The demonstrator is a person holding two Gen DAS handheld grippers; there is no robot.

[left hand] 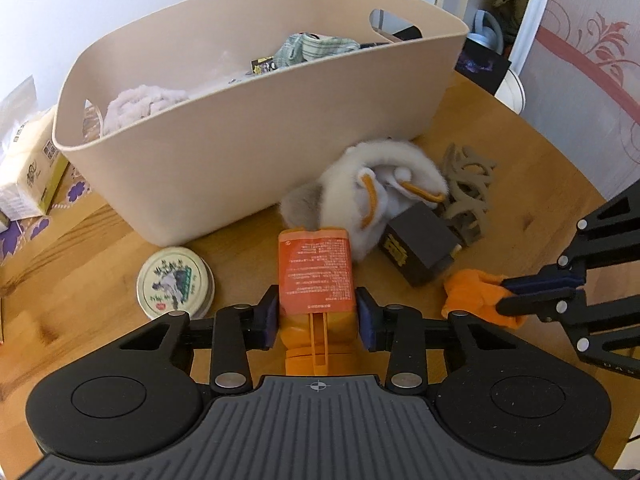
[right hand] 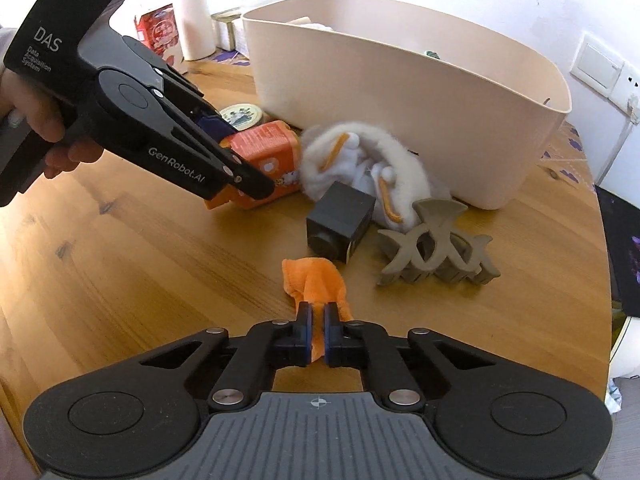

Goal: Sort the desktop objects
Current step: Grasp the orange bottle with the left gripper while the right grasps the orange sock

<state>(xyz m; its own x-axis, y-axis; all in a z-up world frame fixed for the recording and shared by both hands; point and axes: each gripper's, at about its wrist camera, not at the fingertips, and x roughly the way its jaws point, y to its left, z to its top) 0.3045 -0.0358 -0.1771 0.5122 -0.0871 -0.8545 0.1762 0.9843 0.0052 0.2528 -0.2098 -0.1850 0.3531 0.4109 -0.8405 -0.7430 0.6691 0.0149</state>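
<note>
Left jaws flanking orange bottle (left hand: 316,276), right jaws pinching orange cloth (right hand: 316,280), wooden table (right hand: 120,260)

Bare wooden surface (right hand: 120,264) lay open toward the camera. Farther on, a plush toy (right hand: 360,160), black box (right hand: 340,220) and hair claw (right hand: 436,248) crowded against the beige basket's (right hand: 400,92) wall, blocking passage.

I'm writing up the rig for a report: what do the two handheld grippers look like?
Both look alike: matte black linkage arms with silver rivets, blue pads on the fingers, a ribbed grey housing with a small crosshair mark between round black discs. The left gripper bears white lettering, "DAS Data Acquisition System" and "GenRobot.AI". The right gripper shows the same build. No cables or sleeves are visible.
</note>
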